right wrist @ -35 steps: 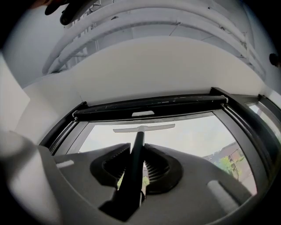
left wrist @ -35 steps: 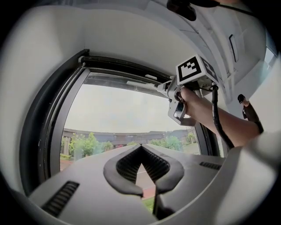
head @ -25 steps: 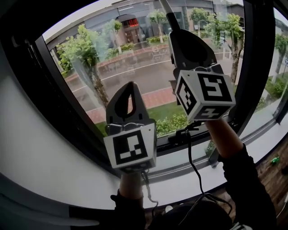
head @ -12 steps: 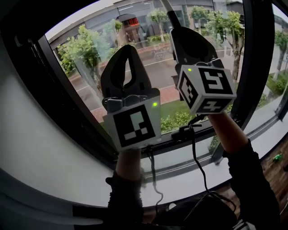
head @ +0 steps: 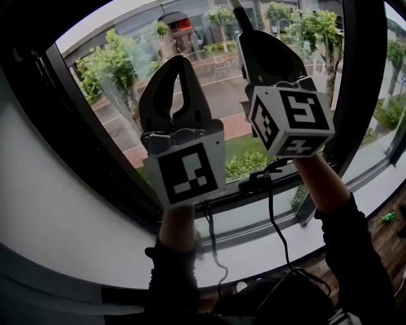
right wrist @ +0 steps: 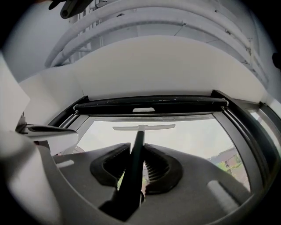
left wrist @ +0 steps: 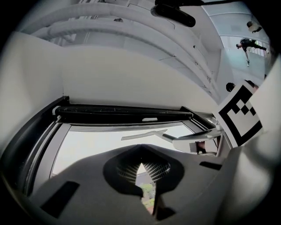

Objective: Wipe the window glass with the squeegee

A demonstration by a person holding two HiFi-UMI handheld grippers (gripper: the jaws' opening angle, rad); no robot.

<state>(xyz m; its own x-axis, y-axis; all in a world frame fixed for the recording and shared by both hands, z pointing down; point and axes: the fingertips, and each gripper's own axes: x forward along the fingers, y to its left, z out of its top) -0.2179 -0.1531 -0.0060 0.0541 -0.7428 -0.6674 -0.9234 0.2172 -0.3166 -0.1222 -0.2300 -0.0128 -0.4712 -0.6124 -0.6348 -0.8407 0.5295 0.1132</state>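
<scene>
In the right gripper view, the squeegee's pale blade lies flat on the window glass just under the top frame. Its dark handle runs back between the jaws of my right gripper, which is shut on it. In the head view this gripper is raised against the glass, and the handle leaves the picture's top. My left gripper is held up beside it to the left, shut with nothing in it. The left gripper view shows its closed jaws and the blade beyond.
A black window frame slants down the left and another upright stands at the right. A black latch sits on the lower frame above the white sill. Cables hang from both grippers. Trees and a road show outside.
My left gripper has risen from low by the sill to beside the right gripper. The right gripper, with the squeegee, has barely shifted.
</scene>
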